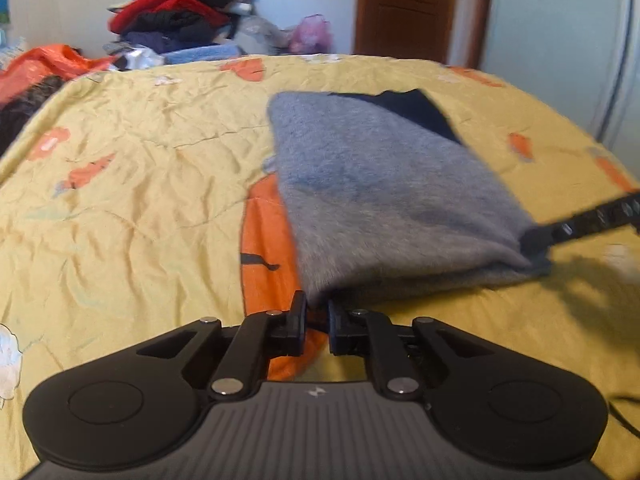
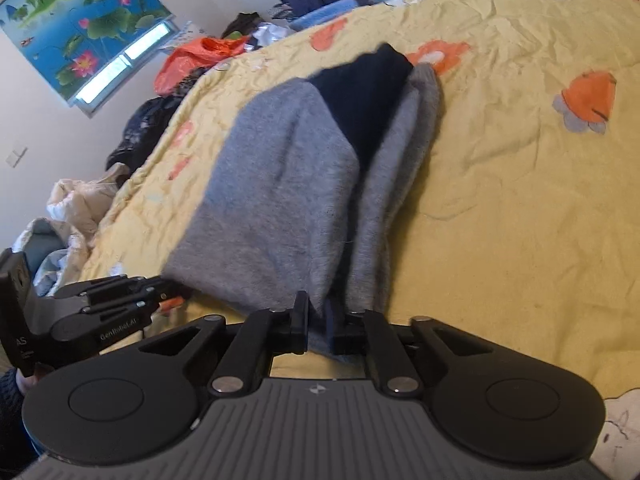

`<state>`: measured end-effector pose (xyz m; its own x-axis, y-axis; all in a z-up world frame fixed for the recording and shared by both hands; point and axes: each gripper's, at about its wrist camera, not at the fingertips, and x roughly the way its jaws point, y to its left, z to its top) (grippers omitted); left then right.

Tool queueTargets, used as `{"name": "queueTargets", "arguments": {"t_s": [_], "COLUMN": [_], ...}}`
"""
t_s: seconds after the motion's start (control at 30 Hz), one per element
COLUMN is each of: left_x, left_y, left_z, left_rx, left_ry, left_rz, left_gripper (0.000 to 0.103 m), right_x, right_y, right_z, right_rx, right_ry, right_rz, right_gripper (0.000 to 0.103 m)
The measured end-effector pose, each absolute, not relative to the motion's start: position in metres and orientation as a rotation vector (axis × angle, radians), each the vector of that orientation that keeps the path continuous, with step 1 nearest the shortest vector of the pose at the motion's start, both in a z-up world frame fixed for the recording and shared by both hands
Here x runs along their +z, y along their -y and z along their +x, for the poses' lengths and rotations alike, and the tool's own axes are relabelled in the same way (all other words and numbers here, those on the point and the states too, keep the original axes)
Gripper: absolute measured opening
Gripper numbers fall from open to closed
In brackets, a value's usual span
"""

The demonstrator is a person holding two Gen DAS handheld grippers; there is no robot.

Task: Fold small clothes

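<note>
Because the grey fleece garment point(image 1: 384, 200) is soft, light and limp, it sags wherever it is not held, so in my judgement the sound places to take it are the corners of its near hem, which is just where both claws have it. The left gripper point(image 1: 317, 312) has its jaws drawn nearly together on the near left corner of the cloth, with only the pinched fabric between them; the right gripper point(image 2: 318, 316) is likewise closed down on the near right corner, a fold of grey and dark lining caught in the narrow gap. The garment lies on the yellow bedspread point(image 1: 140, 200), which carries orange flower prints, roughly in the middle of the bed, its near edge raised a little off the cover by the two grips and the rest resting on it. Its long axis runs away from the grippers toward the far side of the bed, and the far end shows a navy blue panel point(image 2: 360, 92), probably a cuff or waistband, though motion blur keeps me from saying which. The fuzzy nap should grip well and not slip, and nothing here is fragile. Beyond the bed a pile of clothes point(image 1: 180, 12) is heaped against the wall, and a brown door point(image 1: 404, 8) stands to its right.
</note>
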<state>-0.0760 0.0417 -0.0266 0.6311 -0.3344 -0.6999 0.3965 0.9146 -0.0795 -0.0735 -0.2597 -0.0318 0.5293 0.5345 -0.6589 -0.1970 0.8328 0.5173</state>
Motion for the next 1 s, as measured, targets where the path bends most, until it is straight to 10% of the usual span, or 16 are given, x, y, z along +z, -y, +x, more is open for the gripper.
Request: {"name": "queueTargets", "arguments": {"t_s": [0.13,0.2,0.27,0.3,0.63,0.73,0.87,1.0], "left_x": [-0.003,0.005,0.002,-0.003,-0.044,-0.049,-0.052,-0.027], "left_y": [-0.075,-0.079,-0.079,-0.077,-0.056,-0.053,-0.053,-0.055], "left_z": [-0.076,-0.06,-0.033,-0.018,0.024,0.013,0.019,0.002], "left_rx": [-0.645,-0.598,-0.506,-0.465,-0.563,-0.578,-0.54,-0.557], "left_ry": [-0.794,-0.748,-0.714,-0.713,-0.98,-1.014,-1.037,-1.006], "left_rz": [-0.109,-0.188,-0.263,-0.291,-0.421,-0.406,-0.431,-0.382], "left_gripper": [0.014,0.031,0.076,0.077,0.076,0.034,0.016,0.014], "right_x": [-0.003,-0.001,-0.012,-0.02,-0.053,-0.057,-0.066,-0.052], "right_y": [0.294,0.311,0.32,0.321,0.265,0.269,0.267,0.265], "right_z": [-0.072,-0.055,-0.024,-0.008,0.008,-0.022,-0.033,-0.033], "right_rx": [0.444,0.392,0.35,0.325,0.412,0.463,0.476,0.515], "right_ry": [-0.747,-0.674,-0.698,-0.738,-0.908,-0.91,-0.976,-0.973], "right_rz": [0.494,0.556,0.615,0.64,0.605,0.67,0.667,0.634], "right_gripper": [0.084,0.09,0.089,0.086,0.084,0.081,0.027,0.026]}}
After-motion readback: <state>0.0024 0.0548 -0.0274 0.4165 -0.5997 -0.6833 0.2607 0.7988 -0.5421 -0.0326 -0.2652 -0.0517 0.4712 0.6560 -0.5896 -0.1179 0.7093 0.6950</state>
